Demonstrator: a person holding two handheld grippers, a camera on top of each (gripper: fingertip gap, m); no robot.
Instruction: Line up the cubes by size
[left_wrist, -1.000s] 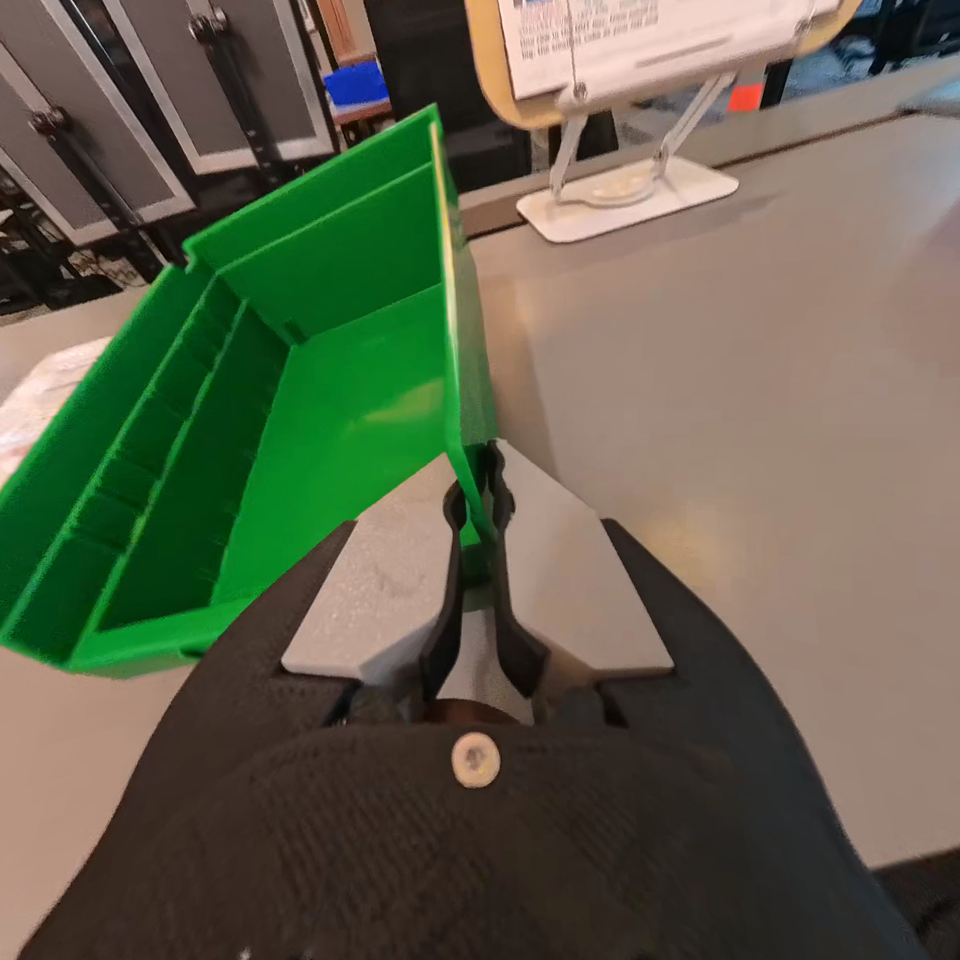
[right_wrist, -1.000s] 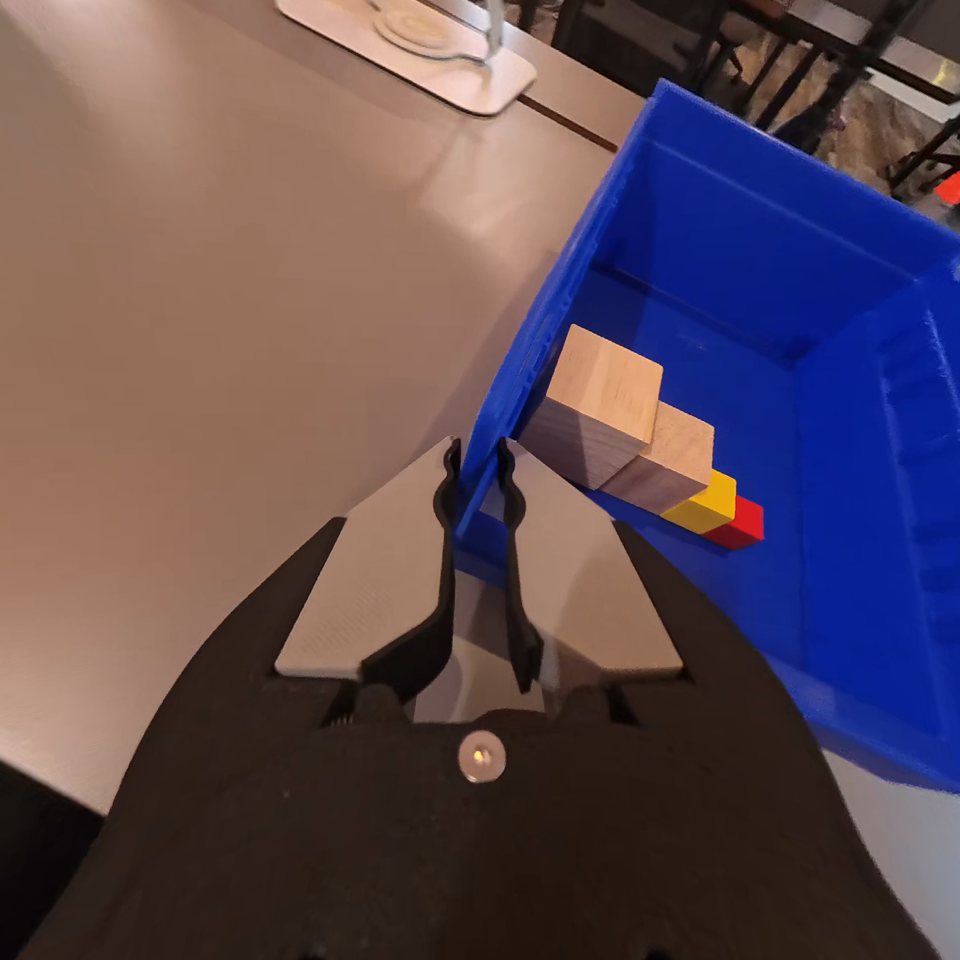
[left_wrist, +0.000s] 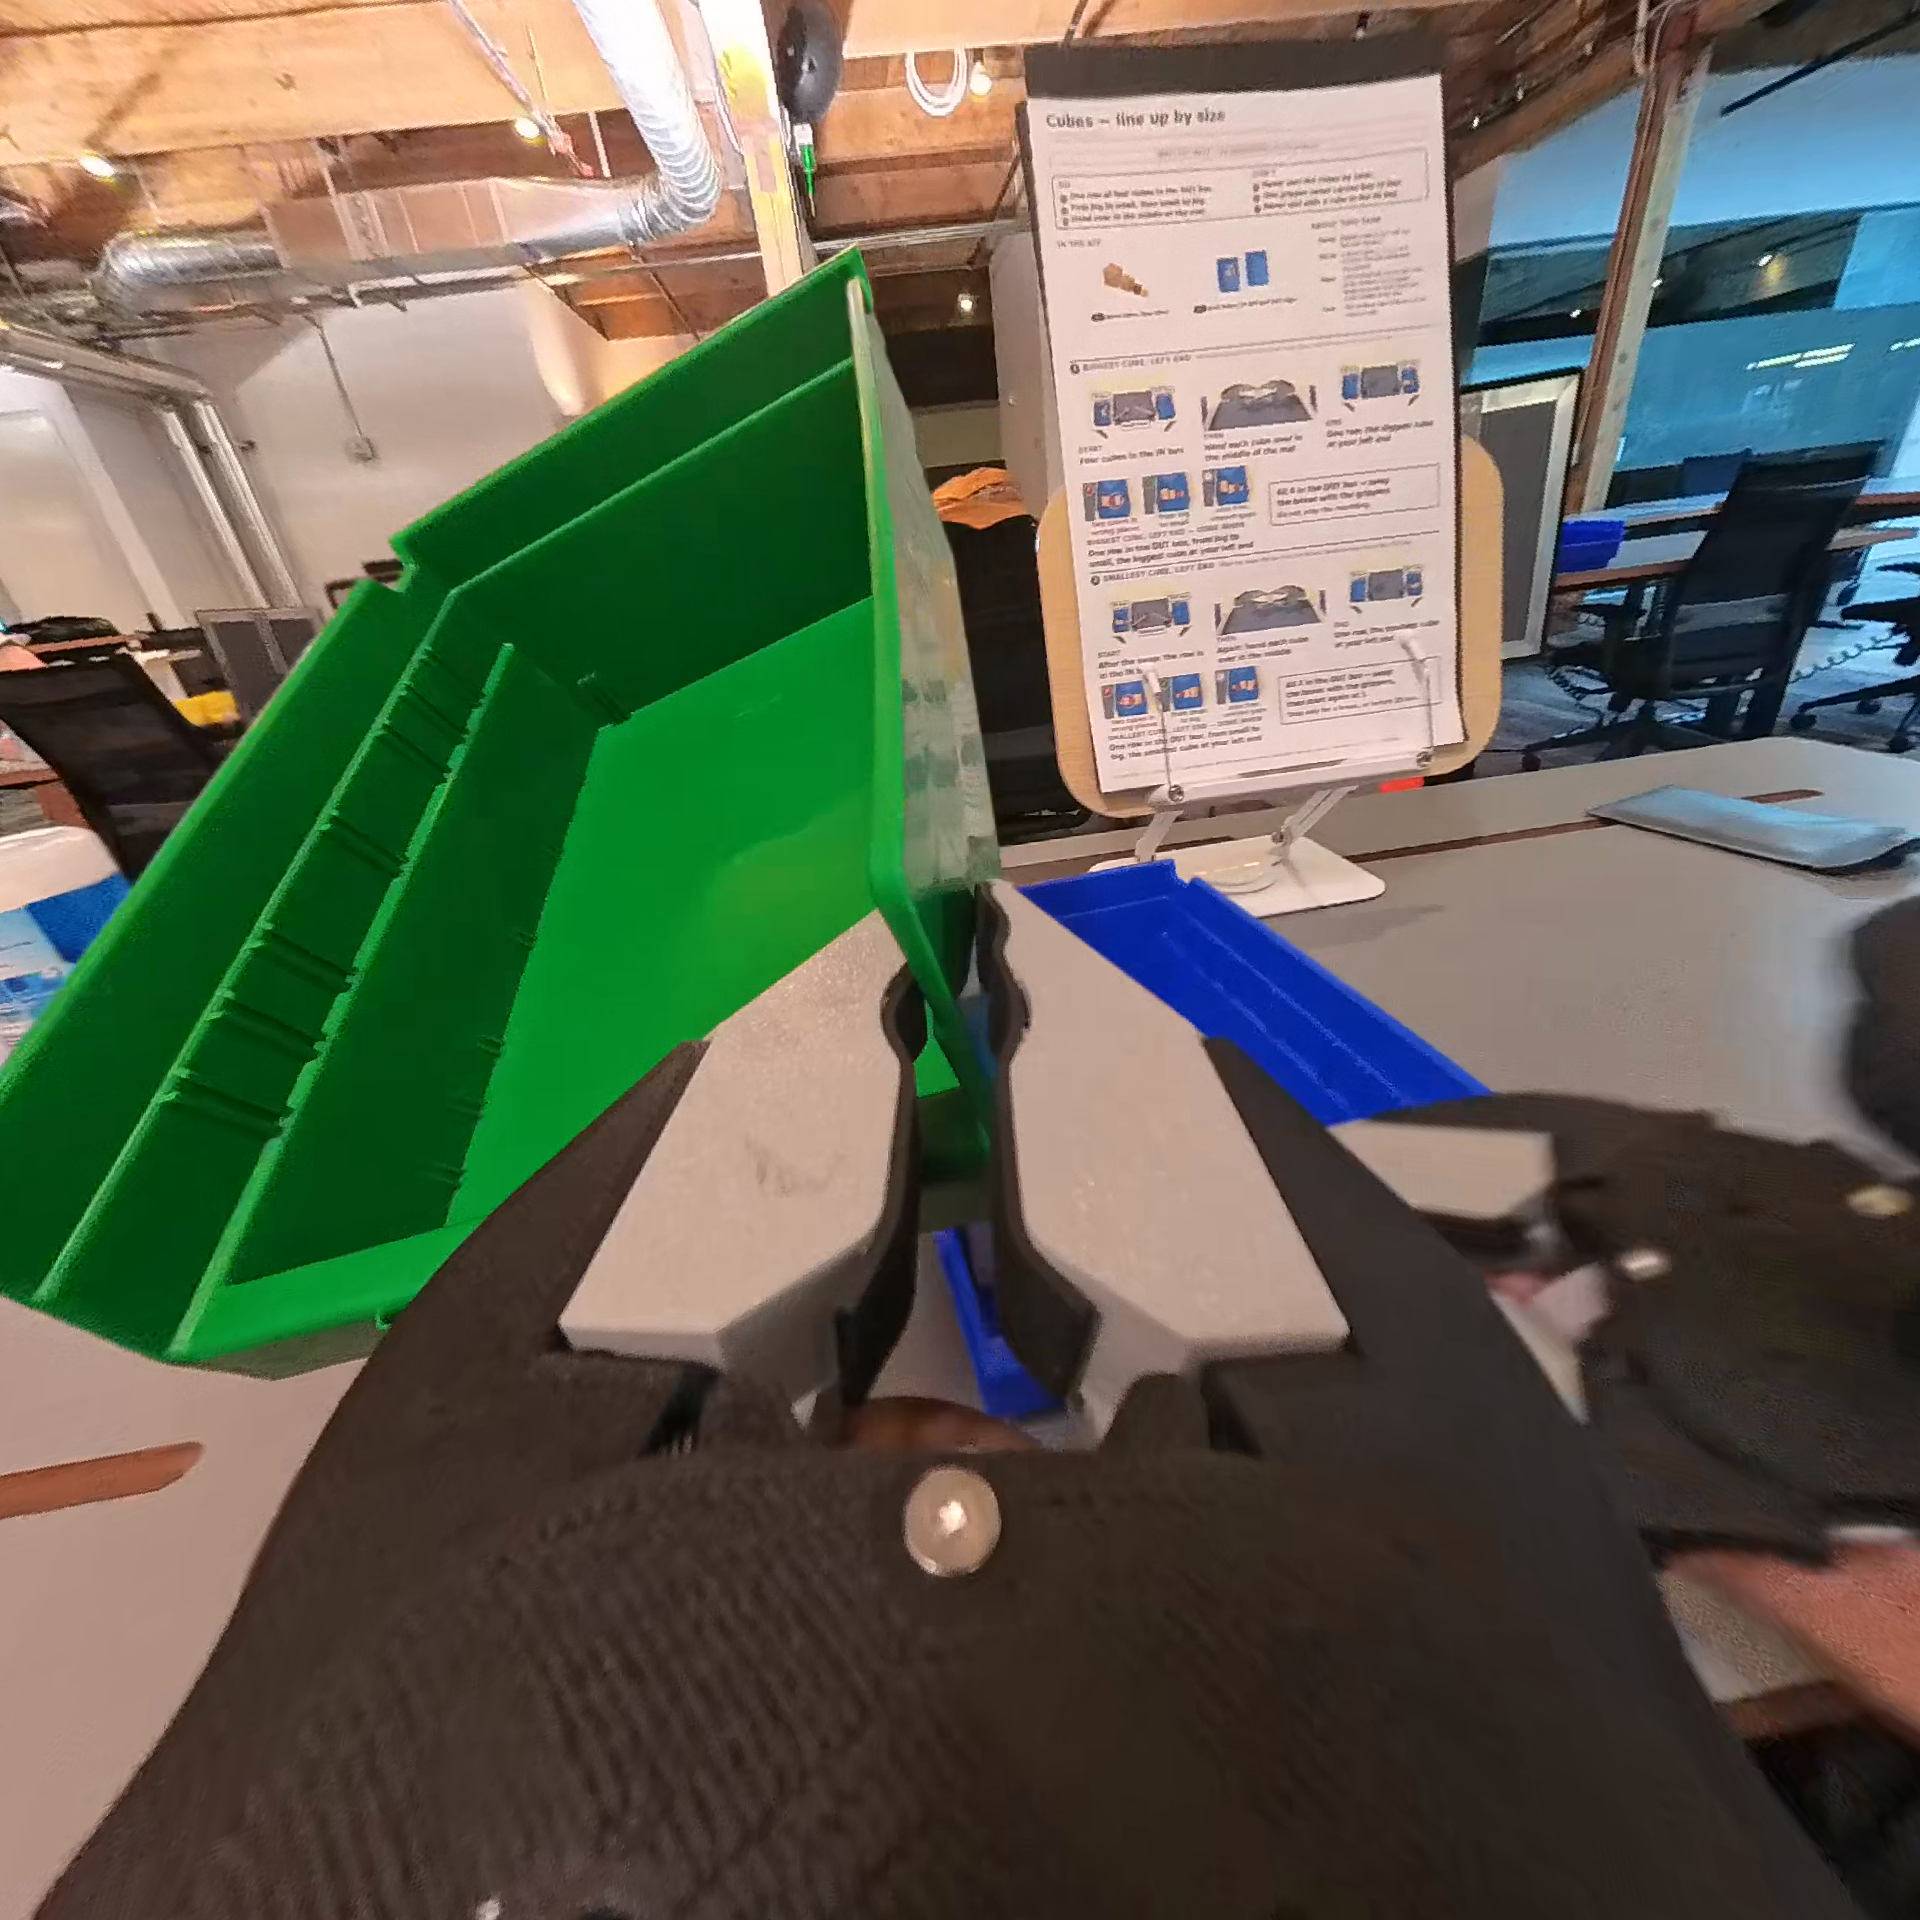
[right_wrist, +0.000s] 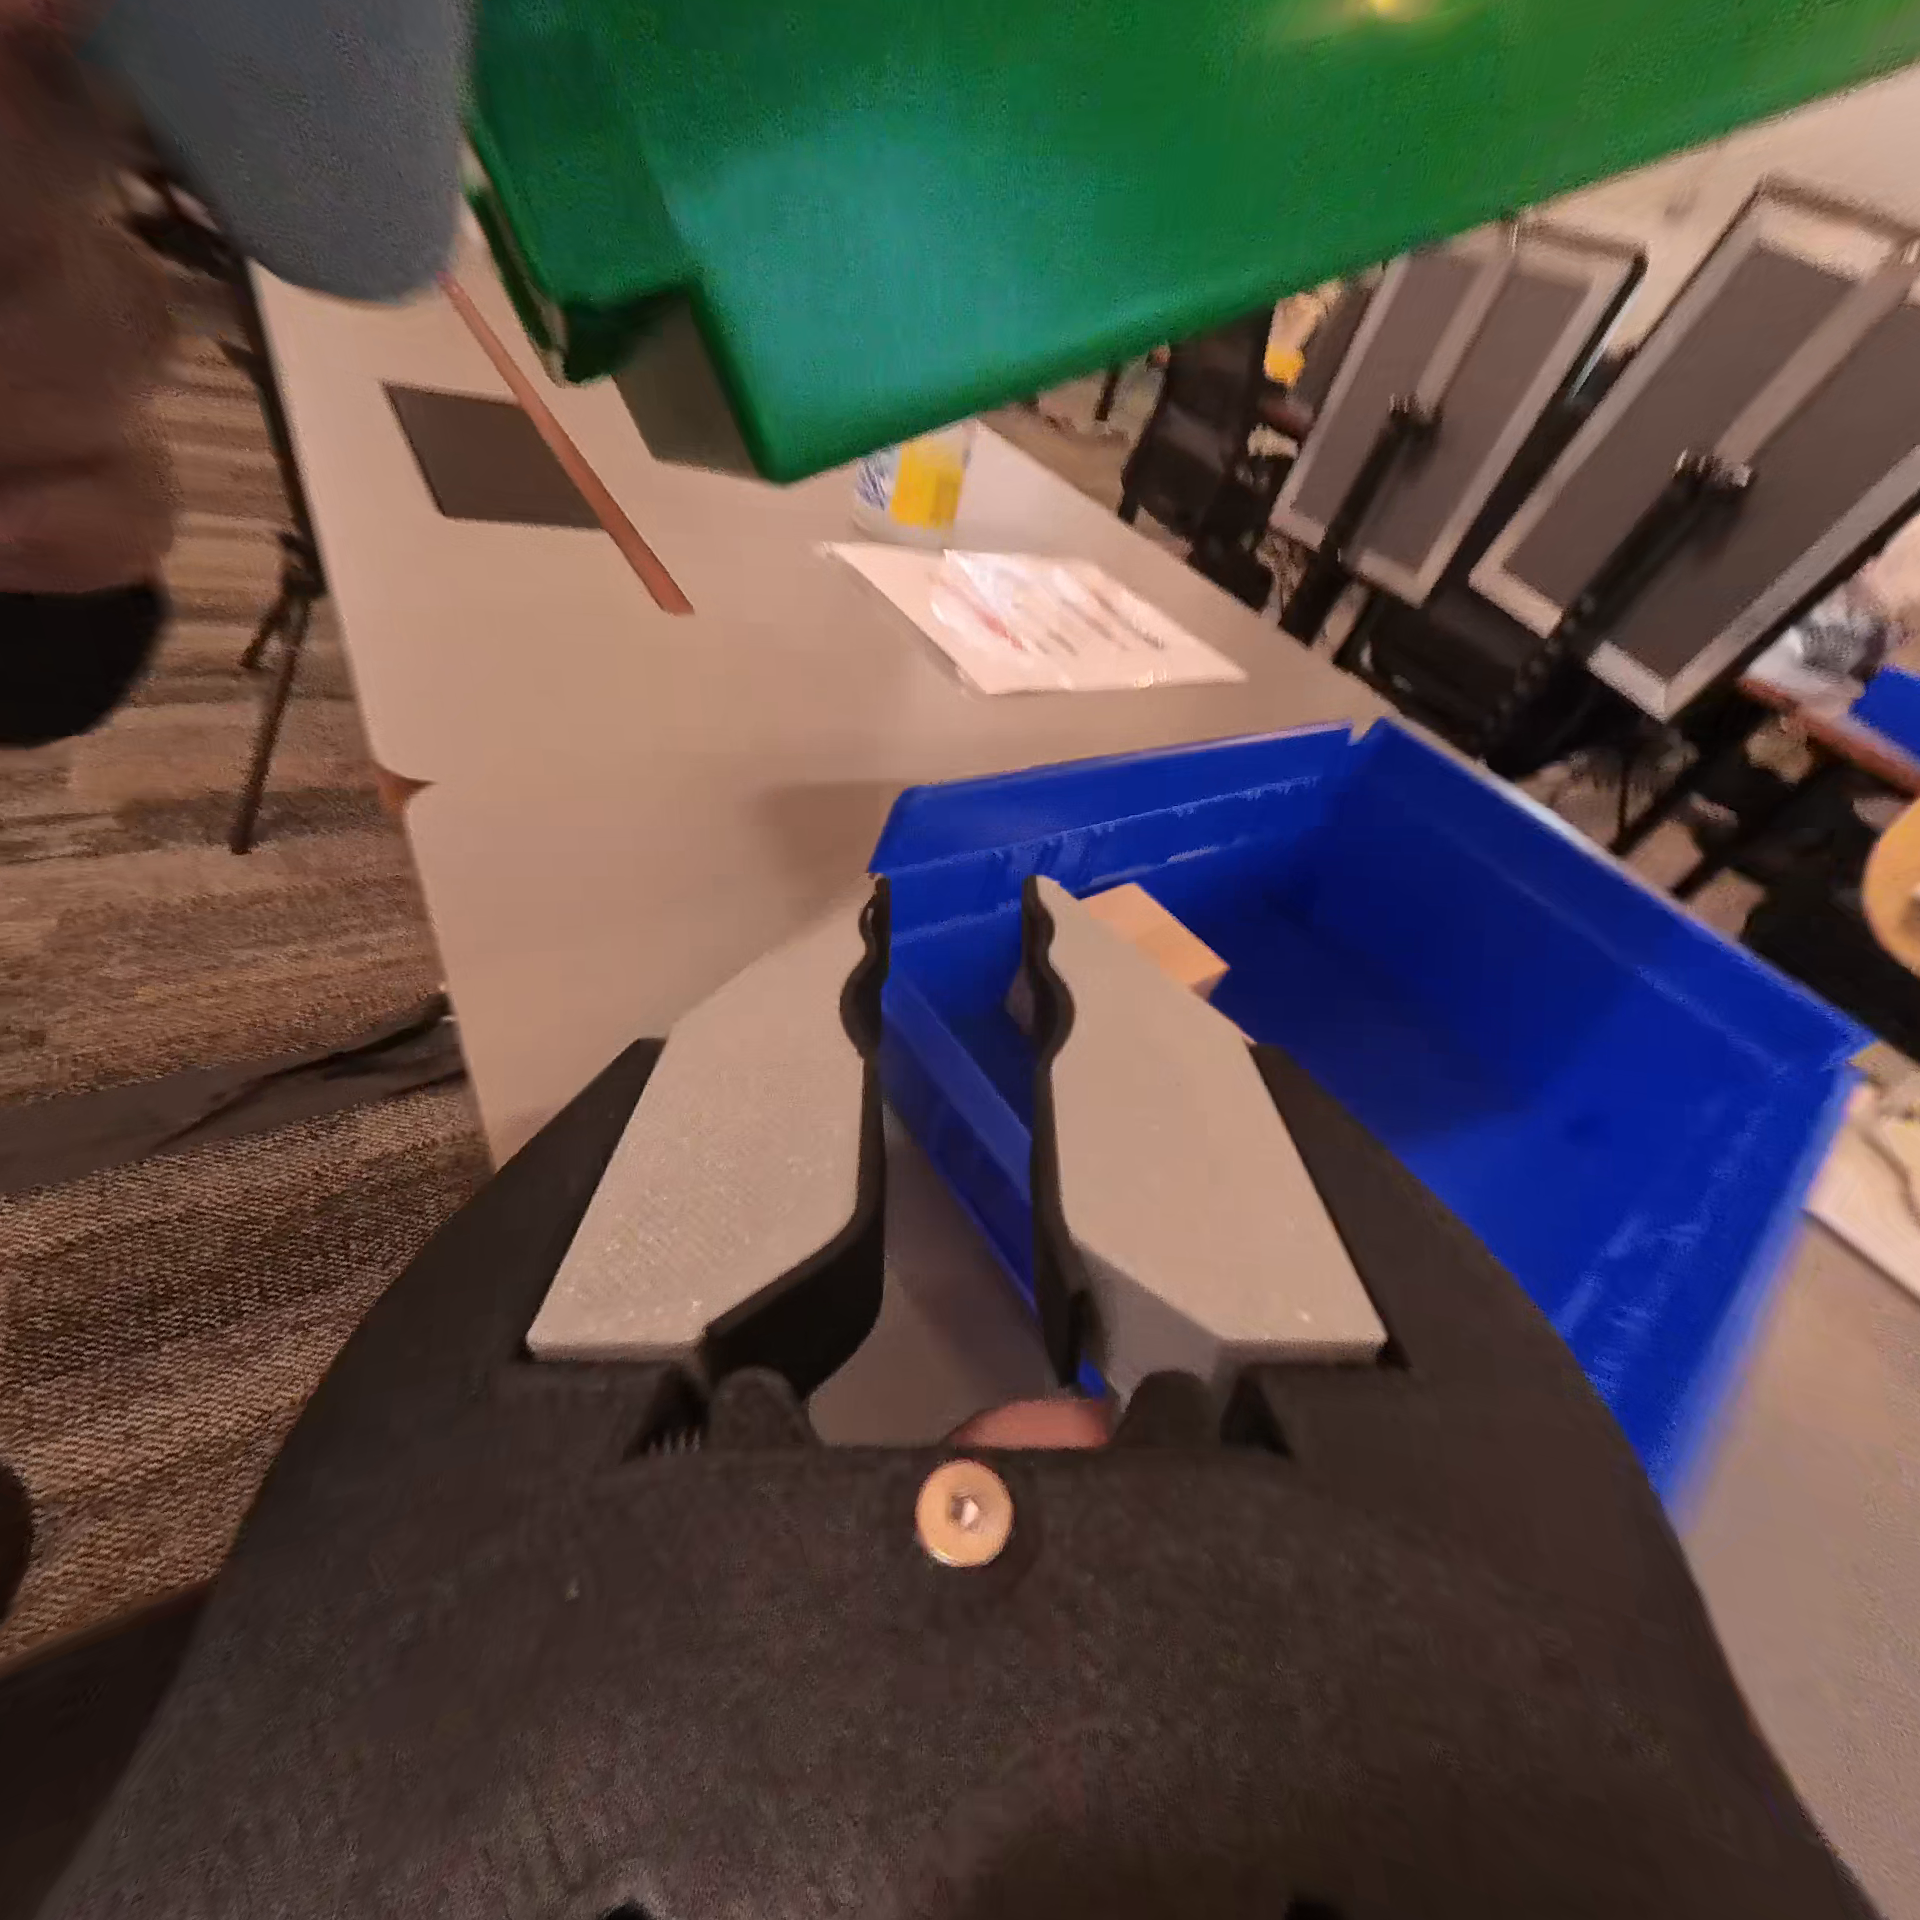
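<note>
Table (left_wrist: 1558, 987): grey and mostly bare. Instr. sheet on a stand (left_wrist: 1247, 416) at the far edge.

Green bin (left_wrist: 520, 831): empty, off the table and tilted, open side toward the L cam. In the R wrist view its underside hangs above the blue bin, well apart from it.

Blue bin (right_wrist: 1507, 987): flat on the table, below and to the right of the green one.

L gripper (left_wrist: 951, 935): clenched on the green bin's right wall, with the wall pinched between the pads. This is the only support I can see for that bin.

R gripper (right_wrist: 956, 894): fingers parted and straddling the blue bin's near wall. There is a gap around the wall, so I read it as released, not pinching.

Cubes: only one wood cube (right_wrist: 1153, 940) shows. It sits inside the blue bin against the near wall, half hidden behind my right finger. The rest are hidden, so I can't confirm count or order from here.

Step, my read: this is bin handling, not cube placing. The green bin is being carried while the blue one is parked, and no cube is in either gripper.

Next move calls for:
- Level the green bin, lower it onto bare table just beside the blue one, and only then open L.
- A one-wall pinch lets the bin swing, so go slow and keep it clear of the blue rim and the R gripper.
- Lift R straight up off the wall before reaching in for a cube.
</note>
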